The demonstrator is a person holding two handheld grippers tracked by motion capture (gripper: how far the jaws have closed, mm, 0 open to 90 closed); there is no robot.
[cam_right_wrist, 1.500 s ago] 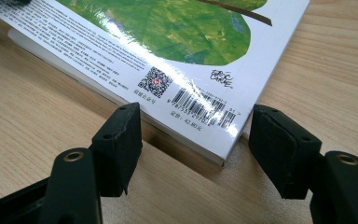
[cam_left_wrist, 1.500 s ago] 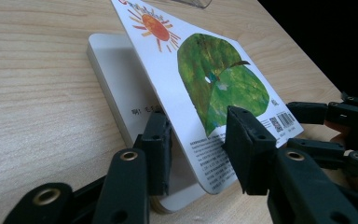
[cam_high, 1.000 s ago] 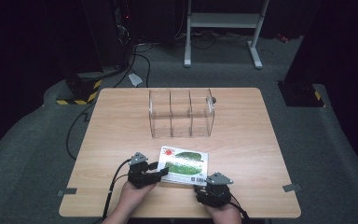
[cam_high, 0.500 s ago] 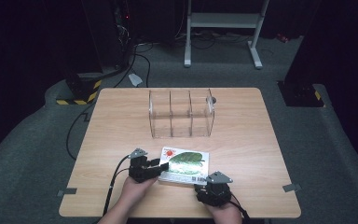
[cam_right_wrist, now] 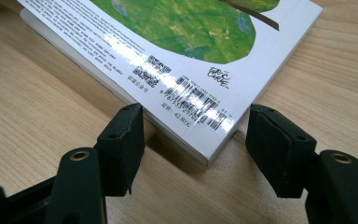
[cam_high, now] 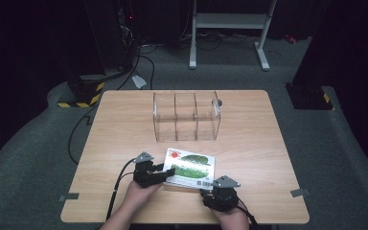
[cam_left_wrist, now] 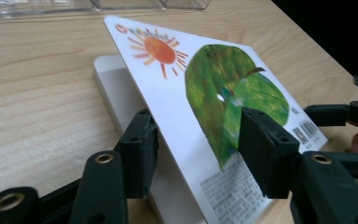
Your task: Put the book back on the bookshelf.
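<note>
A white picture book (cam_high: 191,167) with a green leaf and an orange sun on its cover lies near the table's front edge. My left gripper (cam_high: 168,173) is at the book's left end. Its jaws have just been closing and still stand apart. The raised cover (cam_left_wrist: 177,84) slants between them, one jaw under it and one over it, above the page block (cam_left_wrist: 107,79). My right gripper (cam_high: 212,188) stands open at the book's front right corner (cam_right_wrist: 209,154), one jaw on each side, clear of it.
A clear three-compartment box (cam_high: 186,116) stands at the middle of the wooden table (cam_high: 124,124), beyond the book. Cables trail from both grippers toward the table's front edge. A metal stand (cam_high: 230,28) and dark floor lie past the far edge.
My left gripper has slid in under the book's left end, and the cover has come up off the pages. The right gripper has kept its place.
</note>
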